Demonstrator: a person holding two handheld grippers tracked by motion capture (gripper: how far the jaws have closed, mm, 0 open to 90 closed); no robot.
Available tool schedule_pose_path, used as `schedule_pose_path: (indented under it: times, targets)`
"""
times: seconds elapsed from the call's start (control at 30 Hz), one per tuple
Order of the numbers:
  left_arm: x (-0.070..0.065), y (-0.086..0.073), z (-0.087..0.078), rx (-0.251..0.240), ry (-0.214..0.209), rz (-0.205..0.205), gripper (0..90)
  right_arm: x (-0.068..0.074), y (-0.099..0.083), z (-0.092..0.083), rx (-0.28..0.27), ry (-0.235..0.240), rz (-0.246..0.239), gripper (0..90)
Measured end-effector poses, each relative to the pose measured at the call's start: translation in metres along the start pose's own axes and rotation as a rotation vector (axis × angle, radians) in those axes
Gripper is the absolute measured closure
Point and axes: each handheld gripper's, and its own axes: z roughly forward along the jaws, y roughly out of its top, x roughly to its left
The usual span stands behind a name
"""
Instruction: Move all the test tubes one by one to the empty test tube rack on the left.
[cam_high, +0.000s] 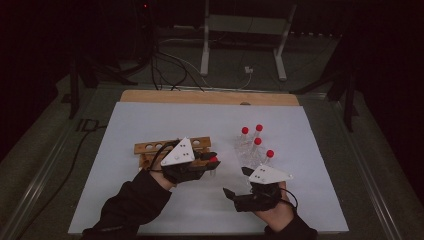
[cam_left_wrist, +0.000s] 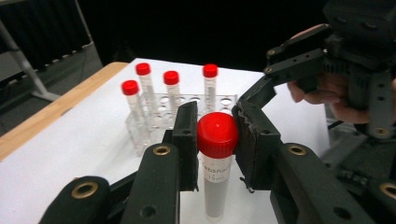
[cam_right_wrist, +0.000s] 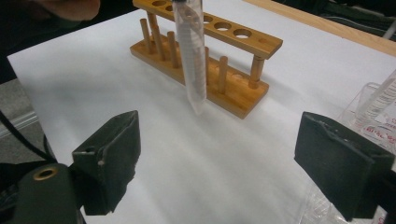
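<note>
While clamped in left tongs (cam_left_wrist: 216, 140) | tube (cam_left_wrist: 215, 186): clear, red-capped, upright

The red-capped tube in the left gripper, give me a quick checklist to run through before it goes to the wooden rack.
1. Grip: left gripper clamps the red-capped tube at its cap, jaws pressed on both sides: ok.
2. Tube attitude: hangs roughly upright, tip down, in the right gripper view: ok.
3. Wooden rack: top-bar holes in sight look free: ok.
4. Right gripper: jaws wide apart, nothing between them, off the tube: ok.
5. Clear rack: four capped tubes stand upright in it: ok.
6. Tube lined up over a hole: cannot tell.
</note>
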Motion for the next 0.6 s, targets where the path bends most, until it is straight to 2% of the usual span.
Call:
schedule_pose_path:
  times: [0.17, 0.4, 0.6]
  targets:
    - [0.009, 0.004, -0.005, -0.007, 0.027, -0.004, 71.9, -0.003, 0.001, -0.001, 0.004, 0.006, 0.021, 0.3]
    - [0.022, 0.007, -0.012, -0.015, 0.069, -0.020, 71.9, -0.006, 0.001, -0.005, -0.010, 0.043, 0.030, 0.0]
    - [0.032, 0.011, -0.015, -0.018, 0.098, -0.024, 71.9, -0.006, 0.002, -0.009, -0.034, 0.045, 0.017, 0.0]
